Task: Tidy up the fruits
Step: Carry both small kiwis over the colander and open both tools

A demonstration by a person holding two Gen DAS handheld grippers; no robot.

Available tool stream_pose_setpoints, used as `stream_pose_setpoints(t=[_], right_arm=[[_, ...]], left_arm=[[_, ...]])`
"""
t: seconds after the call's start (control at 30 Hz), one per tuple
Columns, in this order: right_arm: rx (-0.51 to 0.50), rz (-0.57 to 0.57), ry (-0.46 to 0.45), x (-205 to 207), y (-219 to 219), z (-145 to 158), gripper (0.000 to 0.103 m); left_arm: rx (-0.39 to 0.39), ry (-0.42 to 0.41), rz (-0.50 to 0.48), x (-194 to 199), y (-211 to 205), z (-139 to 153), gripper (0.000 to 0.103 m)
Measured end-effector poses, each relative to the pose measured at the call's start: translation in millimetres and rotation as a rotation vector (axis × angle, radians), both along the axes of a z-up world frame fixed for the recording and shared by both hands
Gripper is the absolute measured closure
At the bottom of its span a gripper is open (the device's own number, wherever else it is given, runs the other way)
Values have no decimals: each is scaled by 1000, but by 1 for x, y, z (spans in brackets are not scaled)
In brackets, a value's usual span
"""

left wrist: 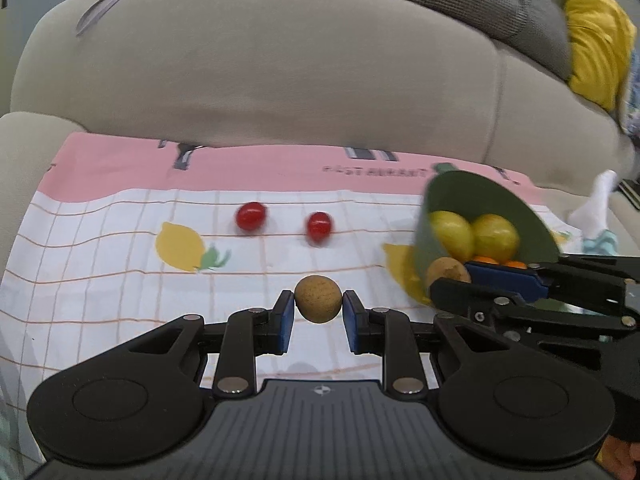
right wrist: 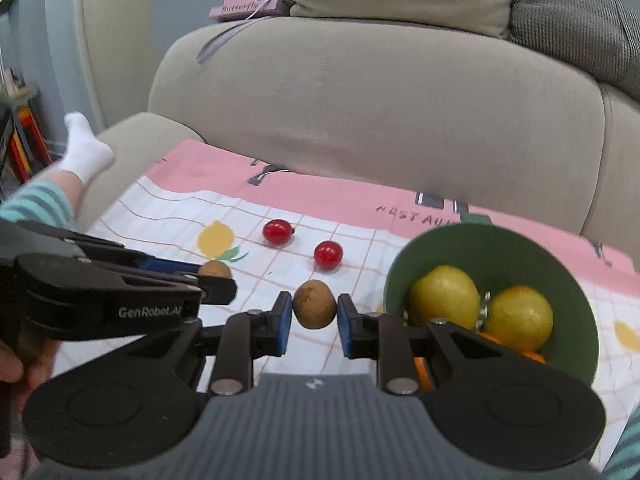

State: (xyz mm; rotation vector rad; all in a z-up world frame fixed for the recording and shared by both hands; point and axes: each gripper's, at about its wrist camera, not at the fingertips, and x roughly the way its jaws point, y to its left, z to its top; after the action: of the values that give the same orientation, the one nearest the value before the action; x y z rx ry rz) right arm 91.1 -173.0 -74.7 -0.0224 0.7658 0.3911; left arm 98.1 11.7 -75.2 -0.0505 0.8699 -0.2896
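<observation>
Left gripper is pinched on a round brown fruit, both blue pads touching it, held above the checked cloth. Right gripper is closed the same way on a second brown fruit, just left of the green bowl. Bowl holds two yellow-green fruits with orange ones under them. Two red tomatoes lie loose on the cloth farther back, near each other. Beige sofa sits behind.
</observation>
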Motion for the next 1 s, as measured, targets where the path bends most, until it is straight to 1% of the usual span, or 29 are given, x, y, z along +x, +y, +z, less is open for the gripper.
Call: stream_pose_setpoints(t=[0.17, 0.23, 0.37, 0.53, 0.67, 0.77, 0.83, 1.0], right_arm=[[83, -12, 31, -17, -29, 12, 83], [107, -15, 40, -24, -41, 15, 83], [128, -33, 46, -38, -67, 20, 83], [120, -74, 49, -50, -102, 20, 83], [120, -106, 63, -51, -128, 17, 82], [101, -122, 75, -47, -146, 13, 82], [85, -123, 86, -41, -155, 11, 82], [62, -109, 132, -17, -172, 5, 82]], left_arm=[[-9, -16, -93, -17, -27, 18, 74], [1, -25, -136, -22, -41, 26, 74], [18, -39, -213, -29, -67, 36, 74], [37, -33, -295, -28, -97, 42, 74], [62, 5, -356, -19, -121, 43, 74], [41, 60, -380, -5, -136, 39, 74], [29, 94, -386, 4, -142, 36, 74], [46, 192, -386, 26, -156, 23, 74]])
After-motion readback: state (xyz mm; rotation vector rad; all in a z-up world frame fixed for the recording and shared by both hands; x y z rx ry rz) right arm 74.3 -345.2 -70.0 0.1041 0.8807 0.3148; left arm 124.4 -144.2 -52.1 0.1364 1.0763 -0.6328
